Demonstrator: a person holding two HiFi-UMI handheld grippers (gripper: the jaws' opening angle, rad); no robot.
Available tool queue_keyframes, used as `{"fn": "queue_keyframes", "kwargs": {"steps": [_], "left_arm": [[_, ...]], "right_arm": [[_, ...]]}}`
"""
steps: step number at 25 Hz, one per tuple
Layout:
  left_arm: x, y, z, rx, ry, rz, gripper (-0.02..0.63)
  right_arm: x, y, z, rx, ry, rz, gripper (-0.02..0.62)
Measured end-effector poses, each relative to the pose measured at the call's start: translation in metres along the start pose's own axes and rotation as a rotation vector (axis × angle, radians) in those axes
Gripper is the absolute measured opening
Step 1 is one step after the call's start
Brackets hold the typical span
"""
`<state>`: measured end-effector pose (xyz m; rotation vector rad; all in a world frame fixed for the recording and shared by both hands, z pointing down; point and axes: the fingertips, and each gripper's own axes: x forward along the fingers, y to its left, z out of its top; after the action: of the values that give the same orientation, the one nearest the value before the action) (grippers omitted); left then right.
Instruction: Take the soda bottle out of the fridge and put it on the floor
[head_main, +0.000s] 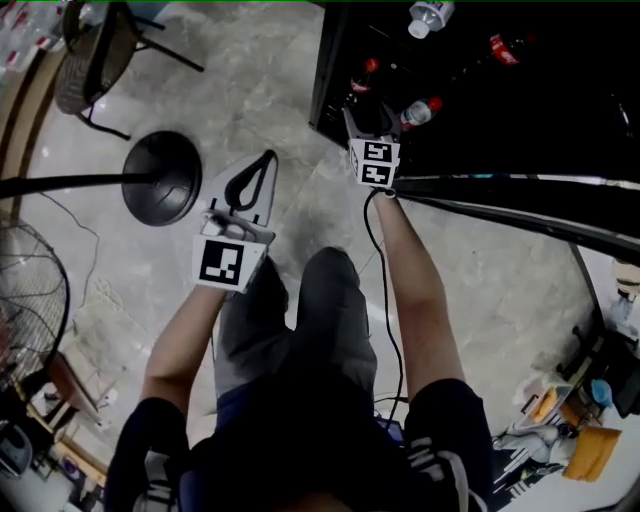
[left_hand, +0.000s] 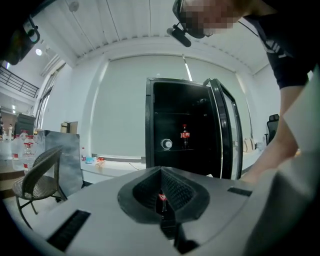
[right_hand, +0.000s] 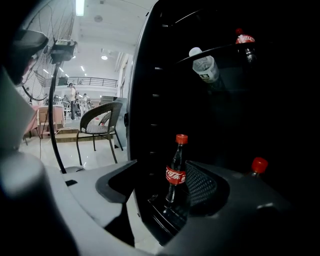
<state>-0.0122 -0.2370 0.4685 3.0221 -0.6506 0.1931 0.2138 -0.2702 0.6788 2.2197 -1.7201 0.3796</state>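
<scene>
Straddling the soda bottle, the right gripper hides its dark base.

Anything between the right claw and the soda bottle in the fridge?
Nothing visible. The right claw is open, and the red-capped dark cola bottle stands upright straight ahead in the open black fridge. A second red-capped bottle stands to its right.
</scene>
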Motion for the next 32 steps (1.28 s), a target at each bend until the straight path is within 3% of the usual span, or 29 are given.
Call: {"fn": "queue_keyframes", "kwargs": {"steps": [17,32], "left_arm": [[0.041,-0.007,-0.073,-0.025,-0.023,-0.073,0.023],[0.051,0.009,-0.095,-0.021,-0.032,-0.08,0.023]], "right_arm": [[0.084,-0.041,-0.047,0.046,0.002,-0.017,0.327],[0.128,-0.043,-0.062,-0.028,-0.017,0.096,0.357]]}}
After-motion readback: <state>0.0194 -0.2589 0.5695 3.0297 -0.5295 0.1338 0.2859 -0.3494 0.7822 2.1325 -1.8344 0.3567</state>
